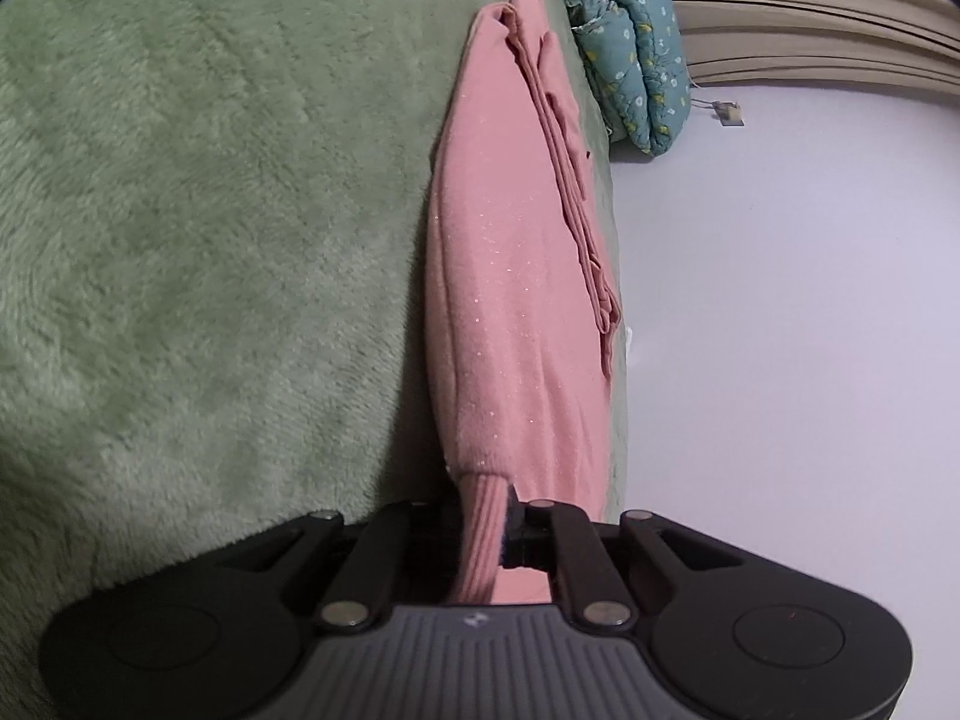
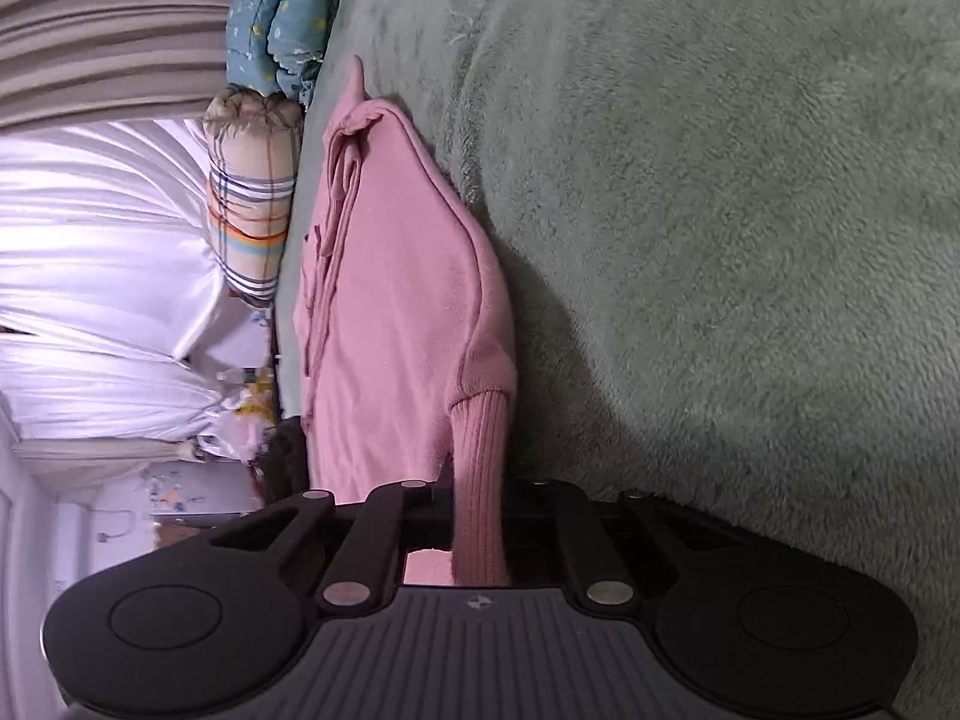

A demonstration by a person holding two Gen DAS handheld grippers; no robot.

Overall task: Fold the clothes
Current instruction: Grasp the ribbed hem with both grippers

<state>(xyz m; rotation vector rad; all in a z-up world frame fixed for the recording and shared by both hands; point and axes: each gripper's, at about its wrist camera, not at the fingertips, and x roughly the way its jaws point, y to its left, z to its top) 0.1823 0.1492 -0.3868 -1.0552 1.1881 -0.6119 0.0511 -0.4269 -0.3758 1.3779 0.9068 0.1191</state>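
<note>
Gripping a pink sweater [image 1: 510, 300] at both ends, a person's two hand-held tools hold the garment over a bed spread with a fuzzy green blanket [image 1: 210, 210]. In the left wrist view, the left gripper [image 1: 489, 540] has its jaws drawn tight on a ribbed band of the knit, with the body of the sweater stretching away from it toward the far end of the bed, its layers bunched in folds along the right edge. In the right wrist view, the right gripper [image 2: 477, 534] is likewise clamped on a ribbed cuff, and the sweater [image 2: 390, 300] runs away from it with a gathered, pointed end at the far side. The blanket [image 2: 720, 240] fills the right of that picture, and the garment throws a shadow on the pile just beside it. A rolled teal quilt [image 1: 636, 48] printed with small flowers lies at the far end of the bed, near the sweater's far tip; it shows in the other view too [image 2: 282, 6], next to a plaid pillow [image 2: 252, 210]. White curtains [image 2: 90, 270] hang bright at the left.
</note>
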